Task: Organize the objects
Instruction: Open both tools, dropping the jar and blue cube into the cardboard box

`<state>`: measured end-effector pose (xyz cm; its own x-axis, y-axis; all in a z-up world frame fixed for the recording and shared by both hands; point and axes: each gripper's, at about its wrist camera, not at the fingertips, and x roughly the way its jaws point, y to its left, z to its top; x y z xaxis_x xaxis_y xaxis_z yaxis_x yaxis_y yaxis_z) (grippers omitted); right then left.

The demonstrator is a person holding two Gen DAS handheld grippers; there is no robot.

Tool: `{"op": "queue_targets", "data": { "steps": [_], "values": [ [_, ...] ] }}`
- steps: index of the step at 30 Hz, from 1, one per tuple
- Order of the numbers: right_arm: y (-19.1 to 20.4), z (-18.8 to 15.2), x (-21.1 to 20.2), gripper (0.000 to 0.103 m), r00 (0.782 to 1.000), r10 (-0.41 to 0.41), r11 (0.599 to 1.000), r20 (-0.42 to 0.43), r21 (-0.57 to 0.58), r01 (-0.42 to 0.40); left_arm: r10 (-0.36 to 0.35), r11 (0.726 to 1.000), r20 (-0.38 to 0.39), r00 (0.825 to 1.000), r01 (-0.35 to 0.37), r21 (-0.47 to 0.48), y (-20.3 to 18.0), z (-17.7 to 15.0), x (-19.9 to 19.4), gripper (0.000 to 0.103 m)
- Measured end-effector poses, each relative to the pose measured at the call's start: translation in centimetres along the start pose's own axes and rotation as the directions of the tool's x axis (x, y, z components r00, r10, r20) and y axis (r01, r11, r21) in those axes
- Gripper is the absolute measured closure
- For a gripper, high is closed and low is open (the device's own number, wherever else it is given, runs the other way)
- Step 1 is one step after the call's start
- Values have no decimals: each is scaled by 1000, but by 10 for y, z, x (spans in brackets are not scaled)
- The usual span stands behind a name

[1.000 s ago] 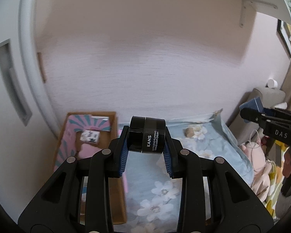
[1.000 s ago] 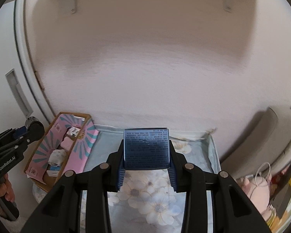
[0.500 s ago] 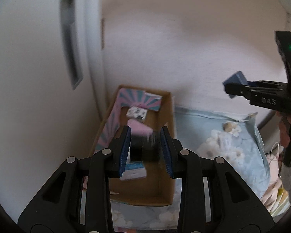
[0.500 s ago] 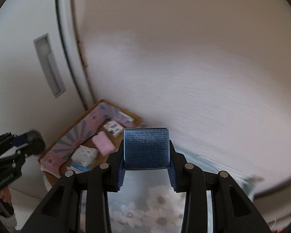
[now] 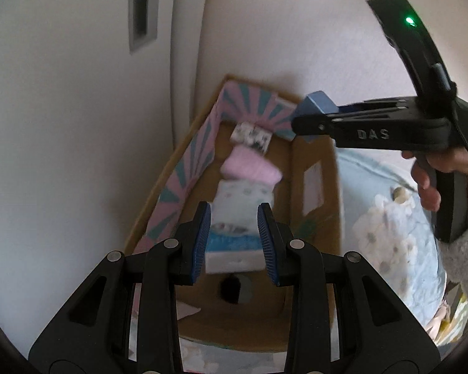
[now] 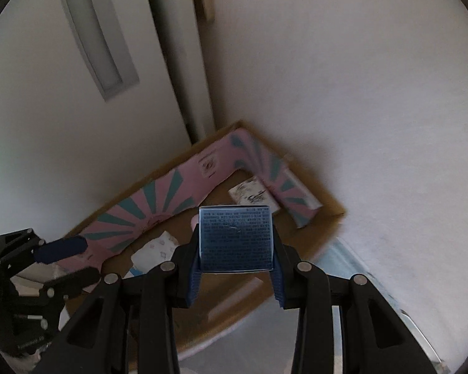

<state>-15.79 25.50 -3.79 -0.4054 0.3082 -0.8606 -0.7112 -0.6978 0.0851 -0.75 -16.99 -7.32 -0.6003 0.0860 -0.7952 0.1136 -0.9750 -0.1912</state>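
1. Cardboard box [image 5: 315, 218] sits on the bed against the wall, its pink-and-teal flap [image 5: 199, 152] lining the left and far sides; this is the container for the objects.
2. Left hand-held gripper [image 5: 232, 233] hovers over the box with its jaws spread and nothing between them. A dark round shape, probably the black jar [image 5: 234, 286], lies blurred on the box floor at the near end.
3. Right hand-held gripper [image 6: 235, 268] pinches the blue box [image 6: 235, 238] firmly, printed face up, above the middle of the cardboard box.
4. Inside lie a patterned white packet [image 5: 251, 135] at the far end, then a pink pouch [image 5: 249, 168], then a pale blue packet [image 5: 243, 199] and a white-and-blue carton [image 5: 231, 249].
5. For a good placement, I judge the bare cardboard along the right side the best spot: lower the blue box there, flat, clear of the packets.
6. Draw the left hand-held gripper back first so the two tools do not collide.
7. Release only once the blue box rests on the floor.
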Motion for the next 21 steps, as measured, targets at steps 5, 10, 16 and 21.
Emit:
{"op": "queue_targets", "data": {
  "steps": [5, 10, 16, 21],
  "values": [
    [4, 0, 29, 69, 997, 39, 999, -60, -9, -39, 16, 1000, -37, 999, -16, -8, 3, -5, 11, 74],
    [4, 6, 39, 48, 993, 91, 996, -79, -10, -92, 50, 999, -39, 998, -50, 21, -5, -2, 14, 69],
    [-9, 9, 24, 8, 995, 95, 994, -12, 52, -94, 13, 999, -32, 999, -12, 31, -10, -4, 16, 0],
    [-5, 5, 18, 8, 998, 58, 997, 0, 44, -58, 27, 999, -41, 999, -25, 45, -11, -6, 20, 0]
  ]
}}
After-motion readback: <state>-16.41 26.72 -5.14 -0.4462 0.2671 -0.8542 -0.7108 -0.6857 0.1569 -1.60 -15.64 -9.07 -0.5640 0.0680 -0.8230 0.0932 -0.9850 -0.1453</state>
